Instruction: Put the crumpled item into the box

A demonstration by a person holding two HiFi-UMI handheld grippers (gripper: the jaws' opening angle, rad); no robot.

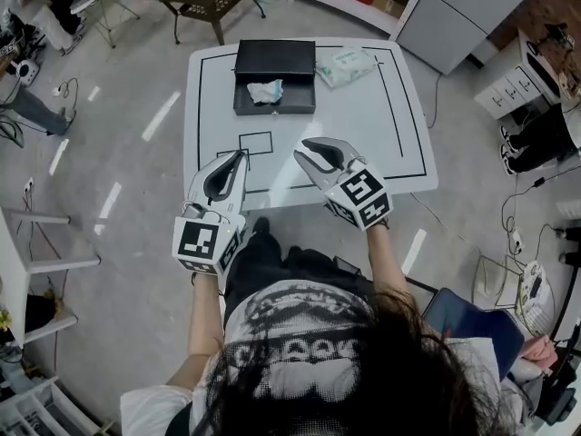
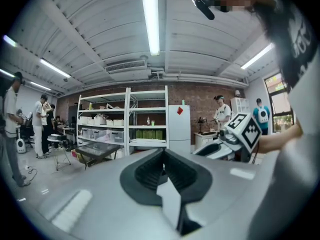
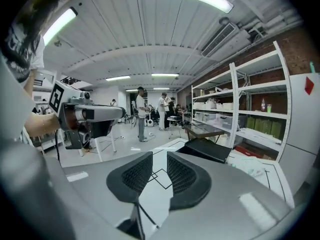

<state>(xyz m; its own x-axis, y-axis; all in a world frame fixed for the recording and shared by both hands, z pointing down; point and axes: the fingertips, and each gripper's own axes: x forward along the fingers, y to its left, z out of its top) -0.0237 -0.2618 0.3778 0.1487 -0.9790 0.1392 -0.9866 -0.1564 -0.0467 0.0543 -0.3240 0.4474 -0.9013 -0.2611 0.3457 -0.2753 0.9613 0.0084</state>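
Black box (image 1: 245, 107) holds crumpled item (image 1: 266, 91); over the near table (image 1: 363, 125) edge, left claw (image 1: 241, 157) closed, right claw (image 1: 304, 151) ajar.

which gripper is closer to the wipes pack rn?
Right. The right gripper is at the table's near side, almost straight back from the wipes pack at the far side; the left gripper is farther off to the left.
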